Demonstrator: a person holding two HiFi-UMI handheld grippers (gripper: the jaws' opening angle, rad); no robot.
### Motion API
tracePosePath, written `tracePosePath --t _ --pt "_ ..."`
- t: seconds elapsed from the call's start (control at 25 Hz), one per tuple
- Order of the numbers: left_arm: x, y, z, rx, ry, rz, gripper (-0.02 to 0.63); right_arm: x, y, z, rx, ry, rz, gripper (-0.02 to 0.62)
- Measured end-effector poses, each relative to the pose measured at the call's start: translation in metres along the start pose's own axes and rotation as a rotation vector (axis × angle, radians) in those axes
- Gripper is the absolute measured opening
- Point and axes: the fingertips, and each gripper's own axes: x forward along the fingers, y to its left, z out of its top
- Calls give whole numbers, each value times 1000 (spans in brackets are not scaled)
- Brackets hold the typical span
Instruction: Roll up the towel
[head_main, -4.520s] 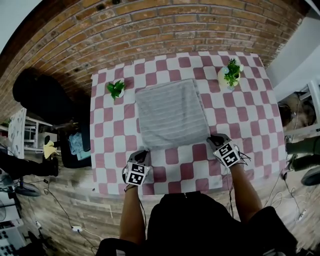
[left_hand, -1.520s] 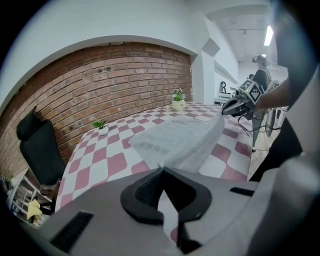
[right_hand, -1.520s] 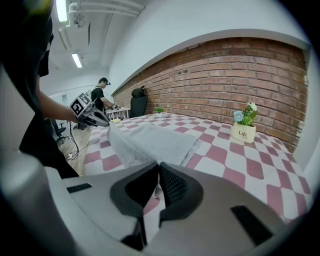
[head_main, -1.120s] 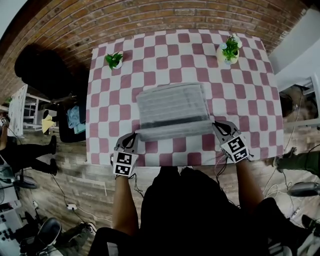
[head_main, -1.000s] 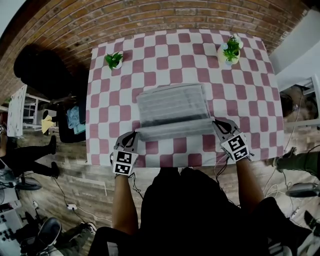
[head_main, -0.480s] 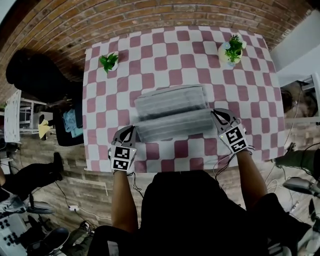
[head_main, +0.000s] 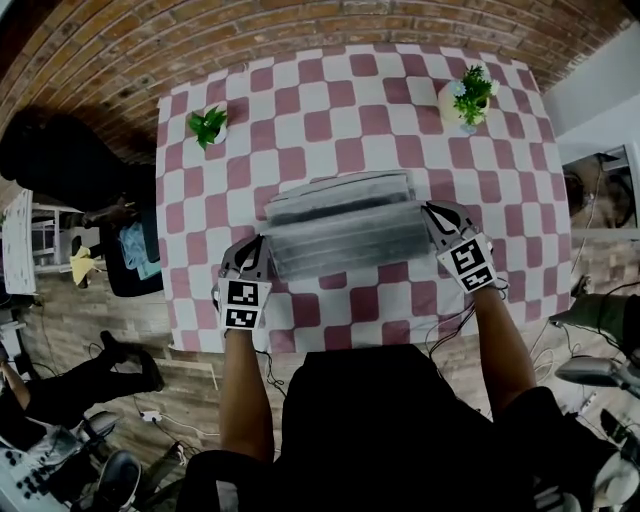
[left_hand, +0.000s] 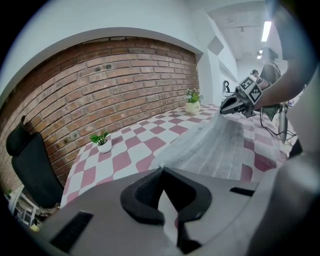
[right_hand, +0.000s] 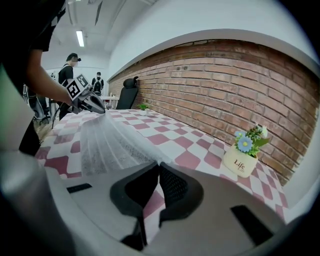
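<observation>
L claw (head_main: 262, 241) & R claw (head_main: 431, 208) tilted down, each clamped on a towel (head_main: 345, 225) corner.
Green plant (head_main: 207, 125) beyond L, flower pot (head_main: 467, 96) beyond R, on tabletop (head_main: 340, 110).

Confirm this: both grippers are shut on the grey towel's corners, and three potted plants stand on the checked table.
Wrong count: the head view shows only two, a leafy plant and a flowering plant, on the checked table. The left gripper and right gripper are indeed shut on the grey towel's corners.
</observation>
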Motion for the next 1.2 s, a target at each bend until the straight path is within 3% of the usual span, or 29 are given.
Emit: tracePosePath --t 0.6,0.96,1.2 --pt "56 41 18 25 -7 17 -2 52 -44 12 -7 6 -21 11" --pt "89 51 5 33 35 13 8 88 -58 6 14 57 -25 12" --pt "81 58 2 -11 21 64 145 81 -59 -5 45 73 -65 93"
